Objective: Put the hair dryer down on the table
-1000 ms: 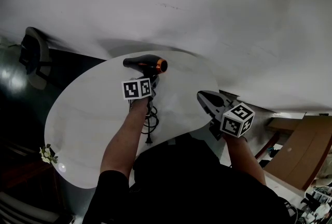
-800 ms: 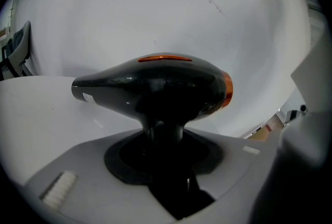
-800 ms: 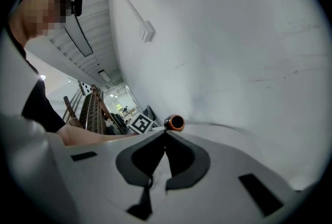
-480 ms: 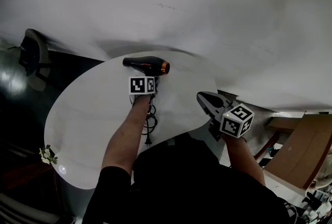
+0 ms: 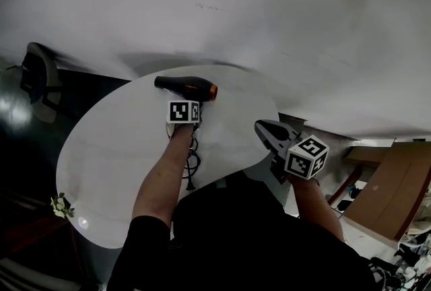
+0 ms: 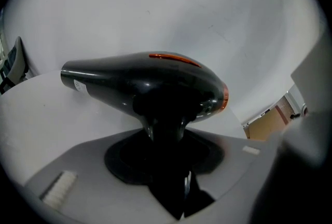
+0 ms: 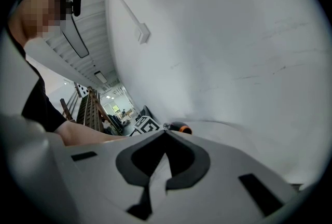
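Note:
A black hair dryer with an orange ring at its back end is held level over the far part of the white oval table, nozzle pointing left. My left gripper is shut on its handle from below; in the left gripper view the hair dryer fills the middle and the handle runs down between the jaws of the left gripper. Its black cord trails on the table beside my forearm. My right gripper hangs at the table's right edge, shut and holding nothing. The right gripper view shows the right gripper and, far off, the hair dryer.
A white wall rises just behind the table. A dark chair stands at the far left. A small flower sprig lies at the table's near left edge. Brown cardboard is on the floor to the right.
The left gripper has turned a little and the hair dryer has shifted slightly left with it, nozzle dipping a bit. The right gripper has stayed where it was.

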The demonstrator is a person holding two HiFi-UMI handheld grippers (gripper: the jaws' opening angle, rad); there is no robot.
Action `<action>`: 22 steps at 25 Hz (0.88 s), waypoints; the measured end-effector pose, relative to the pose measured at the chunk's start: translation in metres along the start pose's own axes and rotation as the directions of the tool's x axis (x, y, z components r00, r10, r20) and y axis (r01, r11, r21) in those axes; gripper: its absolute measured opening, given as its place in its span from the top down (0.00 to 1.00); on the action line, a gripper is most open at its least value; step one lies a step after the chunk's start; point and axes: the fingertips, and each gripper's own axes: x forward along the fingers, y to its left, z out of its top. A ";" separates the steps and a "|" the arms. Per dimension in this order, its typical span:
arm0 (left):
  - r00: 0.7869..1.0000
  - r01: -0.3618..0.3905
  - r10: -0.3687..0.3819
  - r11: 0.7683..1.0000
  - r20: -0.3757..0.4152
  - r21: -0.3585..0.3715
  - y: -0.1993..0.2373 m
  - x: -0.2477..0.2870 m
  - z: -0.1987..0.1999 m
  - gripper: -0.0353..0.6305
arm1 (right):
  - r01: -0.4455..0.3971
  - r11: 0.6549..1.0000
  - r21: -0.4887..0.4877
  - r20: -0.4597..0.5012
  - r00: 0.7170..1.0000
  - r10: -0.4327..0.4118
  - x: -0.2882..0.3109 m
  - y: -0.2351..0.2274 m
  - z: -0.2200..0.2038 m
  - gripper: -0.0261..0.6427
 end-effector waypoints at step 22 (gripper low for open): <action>0.989 -0.055 0.051 0.998 0.139 0.024 0.005 -0.074 0.015 0.60 | -0.222 0.971 -0.087 -0.007 0.975 0.222 0.028 0.017 0.042 0.94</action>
